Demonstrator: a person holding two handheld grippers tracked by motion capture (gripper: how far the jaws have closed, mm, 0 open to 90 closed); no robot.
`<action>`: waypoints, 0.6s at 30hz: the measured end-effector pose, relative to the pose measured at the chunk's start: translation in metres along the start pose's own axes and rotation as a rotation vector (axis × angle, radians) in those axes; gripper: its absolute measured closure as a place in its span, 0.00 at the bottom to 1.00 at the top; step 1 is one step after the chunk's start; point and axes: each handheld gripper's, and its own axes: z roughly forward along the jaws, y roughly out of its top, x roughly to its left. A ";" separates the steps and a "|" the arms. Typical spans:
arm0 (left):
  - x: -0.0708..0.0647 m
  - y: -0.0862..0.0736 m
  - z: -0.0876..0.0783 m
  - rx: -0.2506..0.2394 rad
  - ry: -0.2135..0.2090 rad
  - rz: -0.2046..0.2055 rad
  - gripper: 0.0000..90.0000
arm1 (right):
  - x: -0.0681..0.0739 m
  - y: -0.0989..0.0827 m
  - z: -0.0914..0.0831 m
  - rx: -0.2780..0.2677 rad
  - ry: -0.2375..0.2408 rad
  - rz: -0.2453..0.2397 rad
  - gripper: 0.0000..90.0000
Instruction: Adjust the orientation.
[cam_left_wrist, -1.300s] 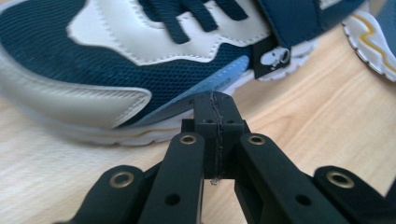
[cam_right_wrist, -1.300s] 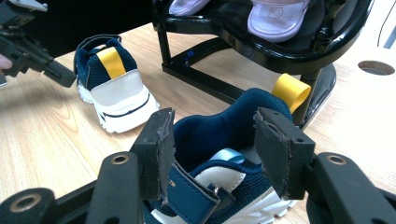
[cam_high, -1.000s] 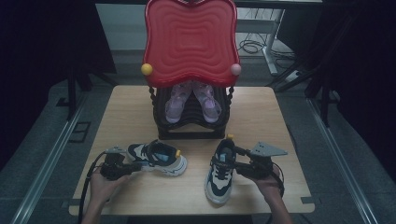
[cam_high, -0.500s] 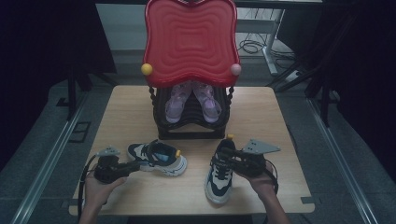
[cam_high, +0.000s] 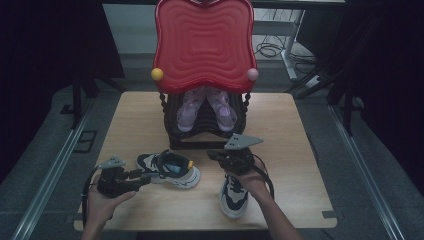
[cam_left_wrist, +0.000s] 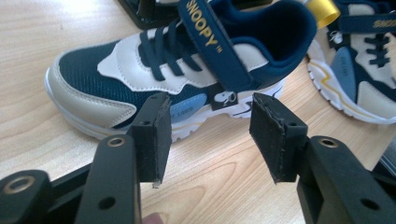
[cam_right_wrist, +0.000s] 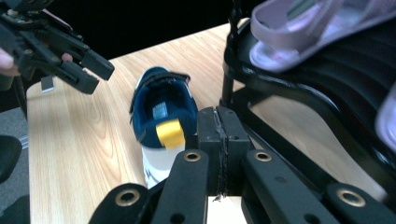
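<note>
Just released: left sneaker (cam_high: 170, 170), left gripper (cam_left_wrist: 208, 135) spread beside it — right gripper (cam_right_wrist: 218, 140) clenched empty above right sneaker (cam_high: 233, 195), pair seemingly placed.

"SNOOPY" on sneaker strap (cam_left_wrist: 212, 39)

The left tongs (cam_high: 142, 176) lie level in the left hand (cam_high: 102, 202), pointing right; their jaws have just been opening and stand apart with nothing between the pads (cam_left_wrist: 154, 135). The right tongs (cam_high: 215, 154), gripped by the right hand (cam_high: 248, 181), point away from the person; their jaws have just been closing and meet, empty.
</note>
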 end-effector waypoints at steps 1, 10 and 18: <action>0.000 0.000 -0.001 -0.003 0.001 0.001 0.53 | 0.001 0.003 0.004 0.002 0.002 -0.001 0.99; 0.000 -0.001 -0.007 -0.006 0.007 -0.003 0.51 | 0.001 0.011 0.037 0.058 -0.008 -0.002 0.99; 0.000 -0.001 -0.006 0.000 0.005 -0.004 0.50 | -0.003 0.006 0.054 0.099 0.000 0.016 0.99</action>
